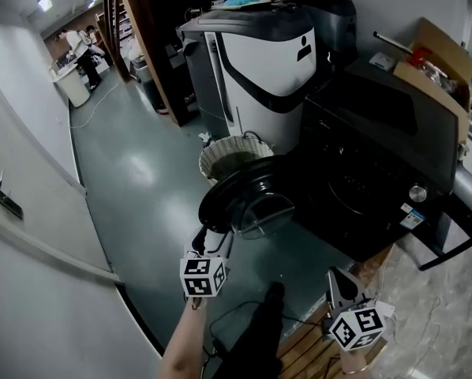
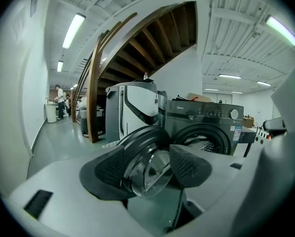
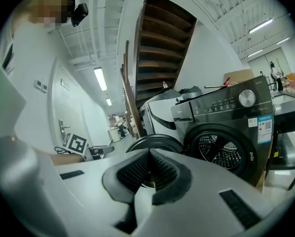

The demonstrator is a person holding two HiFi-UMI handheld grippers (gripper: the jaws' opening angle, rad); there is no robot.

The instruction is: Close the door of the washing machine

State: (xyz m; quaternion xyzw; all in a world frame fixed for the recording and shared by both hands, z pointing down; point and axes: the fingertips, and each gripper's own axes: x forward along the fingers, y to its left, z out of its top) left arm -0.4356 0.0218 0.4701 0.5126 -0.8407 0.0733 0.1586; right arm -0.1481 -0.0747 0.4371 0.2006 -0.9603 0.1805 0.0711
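Head view: the washing machine (image 1: 362, 172) stands at the right, its front turned to the open floor (image 1: 133, 172); its round door (image 1: 248, 200) hangs swung out to the left over that floor, with a white laundry basket (image 1: 220, 155) just behind it and a white-and-black appliance (image 1: 260, 61) beyond; a white wall (image 1: 31, 275) closes the left side, so the free room is the greenish strip between wall and door; a wooden platform (image 1: 307, 358) lies at the bottom edge beside the right gripper (image 1: 340, 284). The left gripper (image 1: 214, 243) reaches up from a bare forearm (image 1: 181, 354), its tips just beside the door's lower rim (whether they touch cannot be told); the right gripper sits lower and further right, well apart from the door, pointing toward the machine's front.

Left gripper view: the fingers (image 2: 105, 169) are released and spread wide, clamping nothing; the door's dark ring and bulging clear glass show in the gap between them, tilted open; the machine's round opening lies behind and to the right; a wooden staircase (image 2: 152, 43) rises overhead.

Right gripper view: the fingers (image 3: 132, 174) are clenched tip to tip on nothing; above them shows the door's dark rim, and right of it the open drum (image 3: 219, 152) with its perforated metal; the machine is dark grey, with a round knob (image 3: 246, 98) at its top corner.
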